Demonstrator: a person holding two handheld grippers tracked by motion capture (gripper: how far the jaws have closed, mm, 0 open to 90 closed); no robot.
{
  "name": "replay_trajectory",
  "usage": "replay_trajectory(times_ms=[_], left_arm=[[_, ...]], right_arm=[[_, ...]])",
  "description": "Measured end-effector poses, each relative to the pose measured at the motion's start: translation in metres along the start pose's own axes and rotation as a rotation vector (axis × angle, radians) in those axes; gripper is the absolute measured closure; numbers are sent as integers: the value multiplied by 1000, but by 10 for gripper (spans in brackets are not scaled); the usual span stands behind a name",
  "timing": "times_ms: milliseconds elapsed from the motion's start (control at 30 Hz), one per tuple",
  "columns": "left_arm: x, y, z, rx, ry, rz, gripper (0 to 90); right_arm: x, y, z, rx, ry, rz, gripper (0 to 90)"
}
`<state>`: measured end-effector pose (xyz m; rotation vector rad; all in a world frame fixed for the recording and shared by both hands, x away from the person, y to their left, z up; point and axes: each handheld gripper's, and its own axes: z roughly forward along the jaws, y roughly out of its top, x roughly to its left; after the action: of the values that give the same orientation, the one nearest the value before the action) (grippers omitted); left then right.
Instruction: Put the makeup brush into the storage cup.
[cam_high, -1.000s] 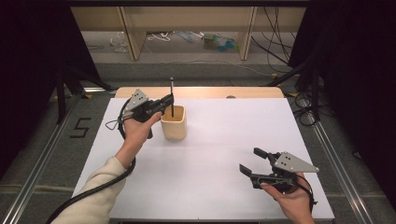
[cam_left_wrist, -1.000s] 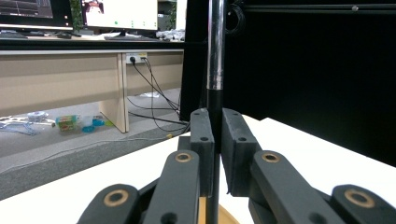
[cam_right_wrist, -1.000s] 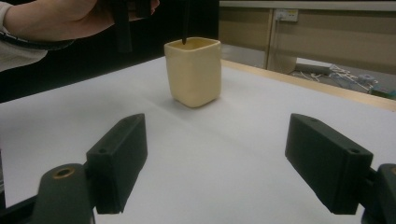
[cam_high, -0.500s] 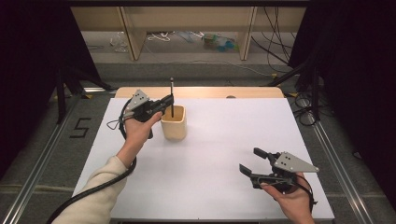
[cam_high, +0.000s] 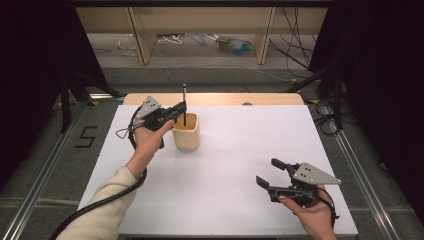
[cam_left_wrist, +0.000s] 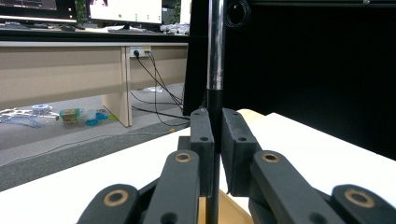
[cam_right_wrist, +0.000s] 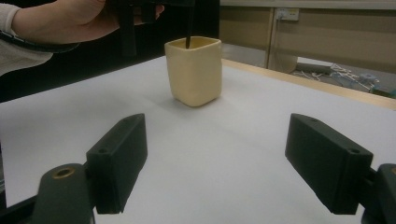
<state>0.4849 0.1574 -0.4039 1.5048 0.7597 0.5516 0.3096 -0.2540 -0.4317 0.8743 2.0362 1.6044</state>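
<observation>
A cream square cup stands on the white table, left of centre toward the back. A thin dark rod with a metal upper part stands upright with its lower end inside the cup. My left gripper is shut on the rod just above the cup's rim. In the left gripper view the rod rises between the two pads of the gripper. My right gripper is open near the front right, holding nothing. The right gripper view looks past its own spread jaws at the cup.
A wooden strip runs along the table's far edge. Beyond it are wooden furniture legs, cables and litter on the floor. Metal rails flank the table. Dark curtains hang on both sides.
</observation>
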Motion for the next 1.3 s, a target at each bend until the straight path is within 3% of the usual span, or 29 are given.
replay_trajectory(times_ms=[1133, 1200, 1300], left_arm=[[-1, -4, 8, -4, -7, 0, 837], [-2, -5, 9, -7, -5, -15, 837], [-1, -6, 10, -1, -3, -3, 837]], right_arm=[[0, 0, 0, -2, 7, 1, 222], [0, 0, 0, 1, 3, -1, 221], [0, 0, 0, -2, 8, 1, 221]])
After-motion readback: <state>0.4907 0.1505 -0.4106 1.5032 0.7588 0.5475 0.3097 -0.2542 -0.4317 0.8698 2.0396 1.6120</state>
